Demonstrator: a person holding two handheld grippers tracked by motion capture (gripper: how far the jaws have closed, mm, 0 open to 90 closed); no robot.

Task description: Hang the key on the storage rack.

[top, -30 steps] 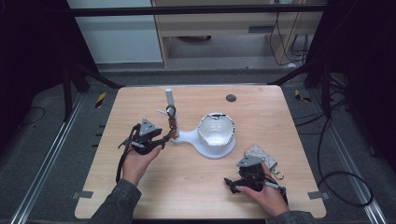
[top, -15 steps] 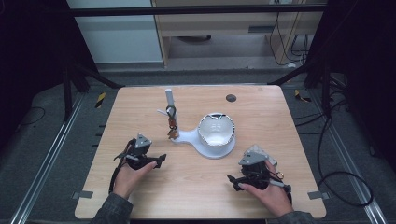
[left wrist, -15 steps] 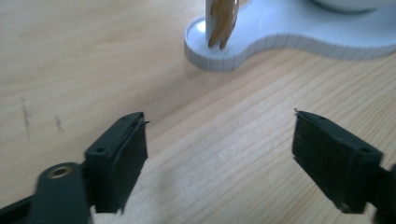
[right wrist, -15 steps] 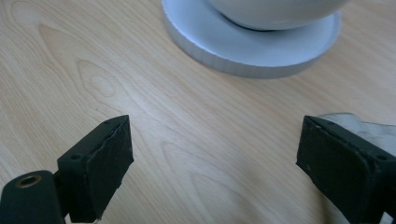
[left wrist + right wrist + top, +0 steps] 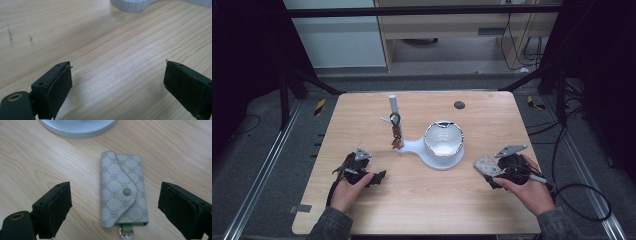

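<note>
A grey patterned key pouch (image 5: 123, 195) with a snap button lies flat on the wood. It sits between the two black jaws of my right gripper (image 5: 115, 195), which is open and not touching it. From above, the pouch (image 5: 486, 164) lies just left of the right gripper (image 5: 492, 172), near the table's right front. My left gripper (image 5: 379, 176) rests at the left front. Its jaws are open over bare wood (image 5: 117, 75). A bunch of keys (image 5: 396, 131) hangs on the white post (image 5: 393, 105) of a stand.
The white stand's base (image 5: 412, 147) carries a white bowl (image 5: 443, 139) at mid-table. Its ribbed edge shows ahead of each gripper: base (image 5: 135, 5), base (image 5: 77, 126). A small dark disc (image 5: 459, 105) lies near the far edge. Black frame legs flank the table.
My left gripper has drawn back from the post toward the front left. The right hand has shifted right and a little farther from the front edge.
</note>
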